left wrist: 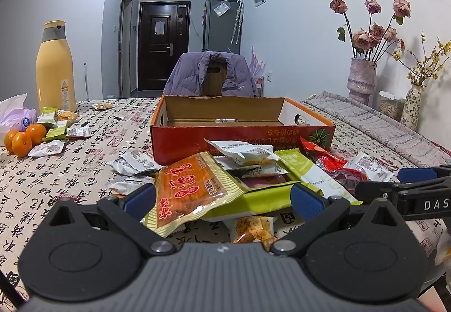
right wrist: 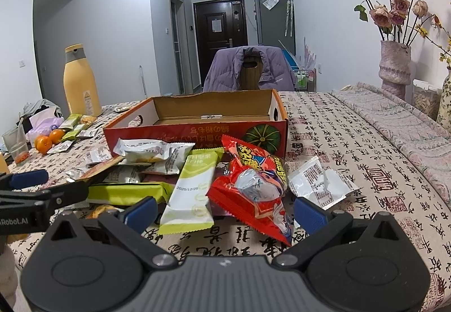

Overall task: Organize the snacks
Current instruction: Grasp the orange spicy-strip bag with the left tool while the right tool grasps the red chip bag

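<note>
A pile of snack packets lies on the table in front of an open red cardboard box (left wrist: 180, 140) (right wrist: 169, 133), which looks nearly empty. My left gripper (left wrist: 223, 200) is open, its blue pads (left wrist: 139, 200) on either side of an orange packet (left wrist: 188, 190) and a green packet (left wrist: 262, 196). My right gripper (right wrist: 224, 213) is open too, with a green-white bar packet (right wrist: 191, 190) and a red packet (right wrist: 253, 190) lying between its fingers. A white packet (right wrist: 321, 185) rests just beyond its right pad. Each gripper shows at the edge of the other's view.
More small packets (left wrist: 56, 128) and oranges (left wrist: 22, 140) lie far left beside a yellow bottle (left wrist: 55, 66) and a glass (right wrist: 15, 142). A chair with a purple jacket (left wrist: 210, 73) stands behind the box. Flower vases (left wrist: 362, 80) and a folded cloth (left wrist: 380, 120) line the right side.
</note>
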`<state>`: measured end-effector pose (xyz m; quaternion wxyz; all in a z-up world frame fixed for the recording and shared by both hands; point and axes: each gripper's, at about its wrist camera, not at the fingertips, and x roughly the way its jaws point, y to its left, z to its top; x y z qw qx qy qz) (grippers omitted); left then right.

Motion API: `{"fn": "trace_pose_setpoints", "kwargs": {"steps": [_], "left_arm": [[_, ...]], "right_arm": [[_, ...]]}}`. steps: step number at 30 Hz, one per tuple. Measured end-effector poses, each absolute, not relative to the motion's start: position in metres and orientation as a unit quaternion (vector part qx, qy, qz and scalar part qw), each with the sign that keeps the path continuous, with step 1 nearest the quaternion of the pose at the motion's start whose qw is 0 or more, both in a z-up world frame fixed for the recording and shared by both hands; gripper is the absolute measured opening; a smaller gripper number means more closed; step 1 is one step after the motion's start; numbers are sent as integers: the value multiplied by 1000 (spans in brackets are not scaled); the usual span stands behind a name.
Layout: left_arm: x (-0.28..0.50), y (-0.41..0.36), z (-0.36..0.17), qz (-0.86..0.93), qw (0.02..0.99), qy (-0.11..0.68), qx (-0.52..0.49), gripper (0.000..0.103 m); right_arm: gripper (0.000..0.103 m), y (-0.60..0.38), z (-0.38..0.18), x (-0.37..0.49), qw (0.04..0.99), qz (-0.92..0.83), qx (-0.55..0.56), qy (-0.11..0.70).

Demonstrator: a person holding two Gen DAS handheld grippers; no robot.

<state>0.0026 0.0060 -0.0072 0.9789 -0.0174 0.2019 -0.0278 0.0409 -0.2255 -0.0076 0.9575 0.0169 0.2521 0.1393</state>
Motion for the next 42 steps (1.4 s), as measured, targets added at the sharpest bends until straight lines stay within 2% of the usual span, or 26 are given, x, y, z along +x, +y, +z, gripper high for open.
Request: {"fn": "trace_pose_setpoints", "kwargs": {"steps": [6,14,21,24,39,42], "left_arm": [[8,7,-3,-22,980,197,-17,103],[20,15,0,-5,980,198,-26,103],[30,24,-4,12,975,217,-34,103],[32,27,-6,15,974,224,-35,103],[55,40,-9,20,963,263,-64,103],[56,40,-8,19,962,265,-66,103]], "right_arm": [[102,-229,-2,48,960,136,17,244],[85,-233,8,81,958,141,14,248],[82,-232,-6,128,944,141,21,299],[71,-232,-17,141,937,138,32,319],[70,-241,-32,142,932,146,60,326],[61,-243,-31,140,932,155,55,322]]}}
